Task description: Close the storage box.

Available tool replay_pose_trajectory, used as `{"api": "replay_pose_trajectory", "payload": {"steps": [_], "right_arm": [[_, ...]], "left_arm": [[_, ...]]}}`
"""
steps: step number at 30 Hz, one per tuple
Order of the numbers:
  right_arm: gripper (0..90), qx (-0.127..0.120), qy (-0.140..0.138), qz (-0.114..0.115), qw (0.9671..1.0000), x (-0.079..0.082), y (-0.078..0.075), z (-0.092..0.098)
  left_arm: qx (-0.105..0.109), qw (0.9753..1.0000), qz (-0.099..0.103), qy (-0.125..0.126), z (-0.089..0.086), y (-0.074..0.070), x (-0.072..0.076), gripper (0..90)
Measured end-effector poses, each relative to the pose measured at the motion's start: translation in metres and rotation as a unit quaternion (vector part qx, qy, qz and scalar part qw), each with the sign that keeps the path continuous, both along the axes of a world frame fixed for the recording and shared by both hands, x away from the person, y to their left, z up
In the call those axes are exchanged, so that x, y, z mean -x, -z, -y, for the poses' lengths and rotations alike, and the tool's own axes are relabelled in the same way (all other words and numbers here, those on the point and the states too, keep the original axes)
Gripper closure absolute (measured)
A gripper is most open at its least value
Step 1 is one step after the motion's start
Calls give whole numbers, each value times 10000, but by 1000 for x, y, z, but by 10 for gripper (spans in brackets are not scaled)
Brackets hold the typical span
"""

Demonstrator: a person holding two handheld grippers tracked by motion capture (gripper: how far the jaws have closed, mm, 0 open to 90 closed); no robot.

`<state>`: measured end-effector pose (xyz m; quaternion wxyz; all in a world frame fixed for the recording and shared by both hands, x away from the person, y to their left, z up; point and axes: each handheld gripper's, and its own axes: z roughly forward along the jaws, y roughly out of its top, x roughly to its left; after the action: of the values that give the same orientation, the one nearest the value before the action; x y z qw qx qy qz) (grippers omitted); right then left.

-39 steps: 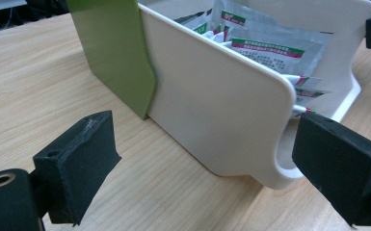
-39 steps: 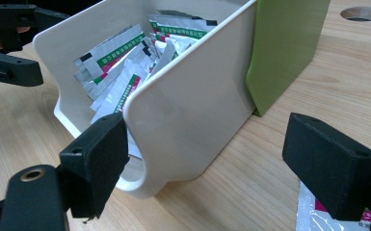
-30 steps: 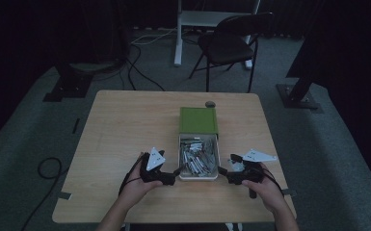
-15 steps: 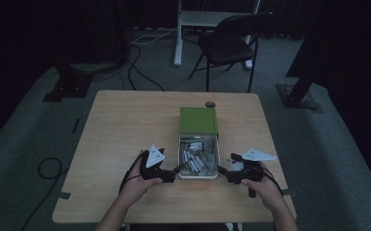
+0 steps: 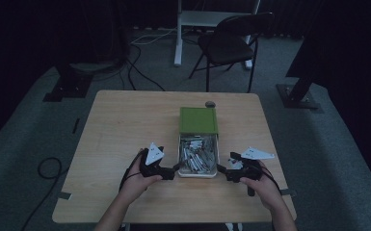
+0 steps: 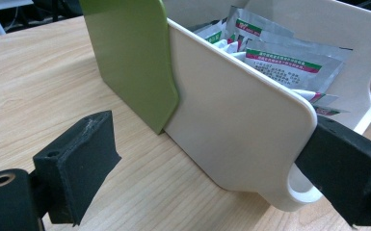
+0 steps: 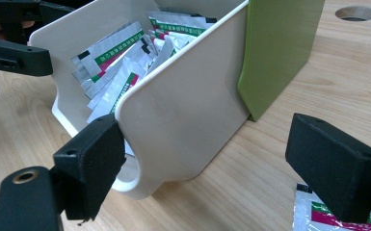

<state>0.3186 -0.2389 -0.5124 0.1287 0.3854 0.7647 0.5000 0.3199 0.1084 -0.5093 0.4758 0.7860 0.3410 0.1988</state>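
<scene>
My two claws flank the white drawer (image 5: pixel 198 172) of the sachet box, which sits pulled out toward the near edge of the desk (image 5: pixel 115 125) from its green sleeve (image 5: pixel 198 120). Left claw (image 6: pixel 212 168) and right claw (image 7: pixel 212 163) are both spread — each with one jaw at a front corner of the drawer, nothing pinched yet. To do this well I'd judge it best to close on both side walls evenly, low by the finger hole, and move the drawer straight (a skewed push could jam it), minding the loose sachet (image 7: pixel 318 214) under my right jaw.
</scene>
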Motion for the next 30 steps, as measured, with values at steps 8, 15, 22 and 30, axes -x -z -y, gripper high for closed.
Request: {"api": "replay_pose_trajectory", "payload": {"steps": [8,15,22,30], "right_arm": [[139,13,23,3,10000,-3,0,-1],[139,53,34,12,10000,-6,-1,-1],[140,87,71,10,9999,-8,-2,-2],[141,76,132,19,9999,-12,-2,-2]], "left_arm": [[3,10000,5,-25,0,0,-3,90],[-11,10000,6,-35,0,0,-6,90],[-46,10000,-3,-27,1,-1,-9,90],[62,9999,-72,-68,0,1,-14,90]]}}
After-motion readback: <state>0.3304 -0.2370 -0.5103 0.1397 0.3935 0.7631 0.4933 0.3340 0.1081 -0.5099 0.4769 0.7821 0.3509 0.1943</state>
